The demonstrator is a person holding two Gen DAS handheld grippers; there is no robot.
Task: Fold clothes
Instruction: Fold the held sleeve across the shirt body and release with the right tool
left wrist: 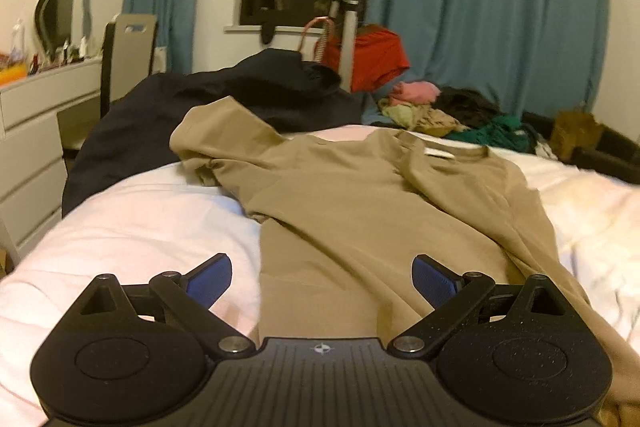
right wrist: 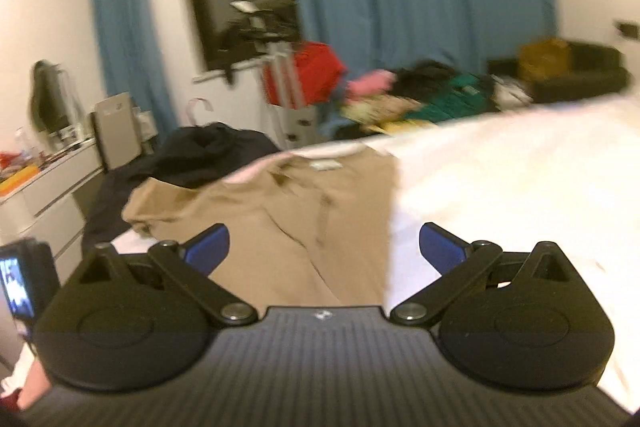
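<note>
A tan T-shirt (left wrist: 360, 199) lies spread on the white bed (left wrist: 140, 219), collar at the far end, its left sleeve bunched up and its right side folded over the body. It also shows in the right wrist view (right wrist: 288, 219), blurred. My left gripper (left wrist: 322, 277) is open and empty, just above the shirt's near hem. My right gripper (right wrist: 324, 247) is open and empty, above the shirt's right edge and the white bed (right wrist: 500, 187).
A dark navy garment (left wrist: 224, 107) lies at the bed's far left. A pile of mixed clothes (left wrist: 448, 111) sits beyond the bed by blue curtains (left wrist: 480, 7). A white dresser (left wrist: 36, 131) stands on the left. A red bag (left wrist: 372, 59) hangs behind.
</note>
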